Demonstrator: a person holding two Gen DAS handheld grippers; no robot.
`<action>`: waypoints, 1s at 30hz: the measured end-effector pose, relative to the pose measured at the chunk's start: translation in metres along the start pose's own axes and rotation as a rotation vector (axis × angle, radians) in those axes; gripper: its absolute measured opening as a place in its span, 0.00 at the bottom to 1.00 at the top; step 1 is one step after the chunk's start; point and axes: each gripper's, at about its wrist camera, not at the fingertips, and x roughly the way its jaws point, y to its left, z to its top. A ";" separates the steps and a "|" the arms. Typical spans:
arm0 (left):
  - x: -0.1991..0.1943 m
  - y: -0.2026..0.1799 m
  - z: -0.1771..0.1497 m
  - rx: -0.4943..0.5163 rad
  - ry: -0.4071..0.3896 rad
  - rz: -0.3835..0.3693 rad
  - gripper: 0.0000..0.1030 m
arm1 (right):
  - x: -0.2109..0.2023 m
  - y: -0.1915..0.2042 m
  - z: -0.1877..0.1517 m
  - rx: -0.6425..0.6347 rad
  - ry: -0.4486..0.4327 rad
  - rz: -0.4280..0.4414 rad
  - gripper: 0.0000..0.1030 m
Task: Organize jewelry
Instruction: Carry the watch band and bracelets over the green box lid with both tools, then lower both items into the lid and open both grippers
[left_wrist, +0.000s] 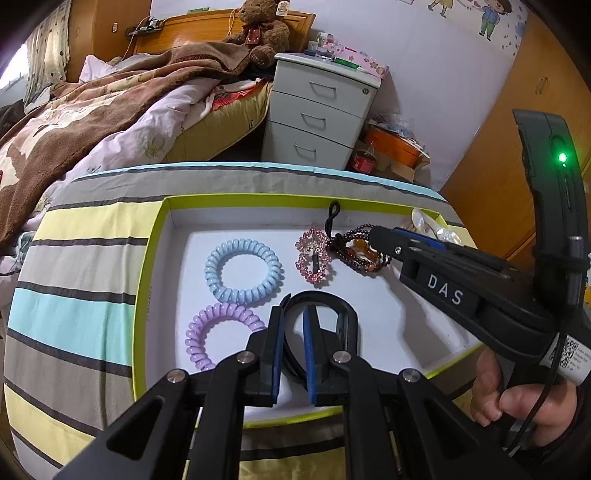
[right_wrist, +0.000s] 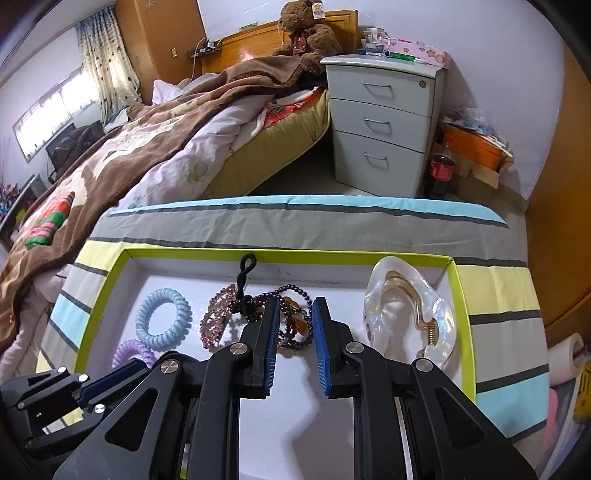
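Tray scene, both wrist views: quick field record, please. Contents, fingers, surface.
tray: white inside, lime rim
surface: striped cloth
contents: blue coil hair tie; purple coil hair tie; pink beaded clip; dark bead bracelet; clear claw clip; black band
left gripper: fingers nearly together at the black band; grip unclear
right gripper: fingers apart, nothing pinched, pointing at the bracelet
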 end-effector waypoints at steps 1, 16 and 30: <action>0.000 0.000 0.000 -0.001 0.004 0.001 0.11 | 0.000 0.000 0.000 -0.001 0.000 0.000 0.18; 0.000 0.002 -0.001 -0.009 0.011 0.004 0.14 | -0.004 0.001 -0.001 -0.005 -0.019 0.002 0.18; -0.009 -0.003 -0.004 0.000 -0.004 0.009 0.31 | -0.016 0.003 -0.004 -0.002 -0.037 0.002 0.22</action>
